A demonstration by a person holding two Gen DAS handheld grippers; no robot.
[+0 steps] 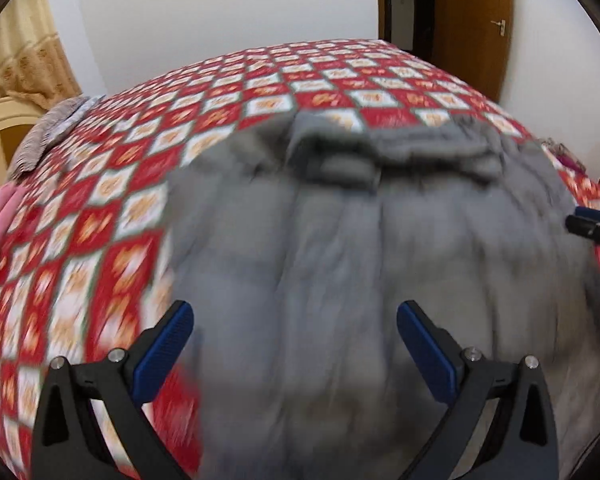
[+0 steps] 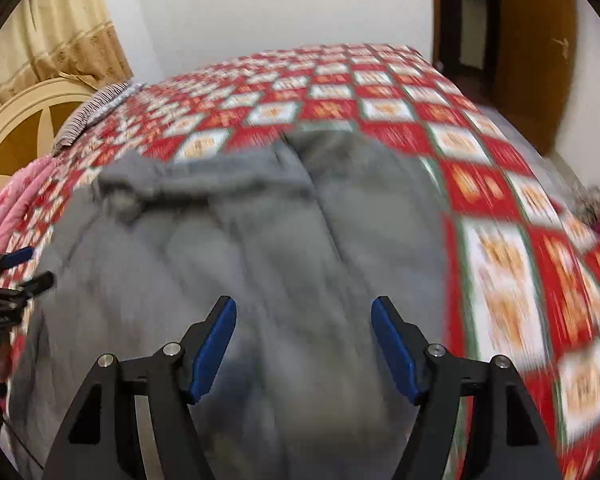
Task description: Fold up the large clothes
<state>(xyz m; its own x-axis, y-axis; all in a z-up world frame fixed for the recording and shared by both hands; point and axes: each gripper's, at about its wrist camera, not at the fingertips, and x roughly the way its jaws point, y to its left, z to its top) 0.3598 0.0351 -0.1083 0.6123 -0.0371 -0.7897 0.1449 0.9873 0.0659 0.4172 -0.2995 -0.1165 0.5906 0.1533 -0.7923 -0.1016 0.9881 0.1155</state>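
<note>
Grippers, two, left gripper and right gripper, hang released above one grey garment on one bed.

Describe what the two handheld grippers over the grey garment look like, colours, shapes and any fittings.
Both match. The left gripper and right gripper each have two black angular plastic fingers with triangular cut-outs, silver round bolt heads at the pivots, and flat, ribbed blue pads on the inner faces. In the right wrist view a thin dark cable trails below the left gripper. No sleeve or markings are clear.
</note>
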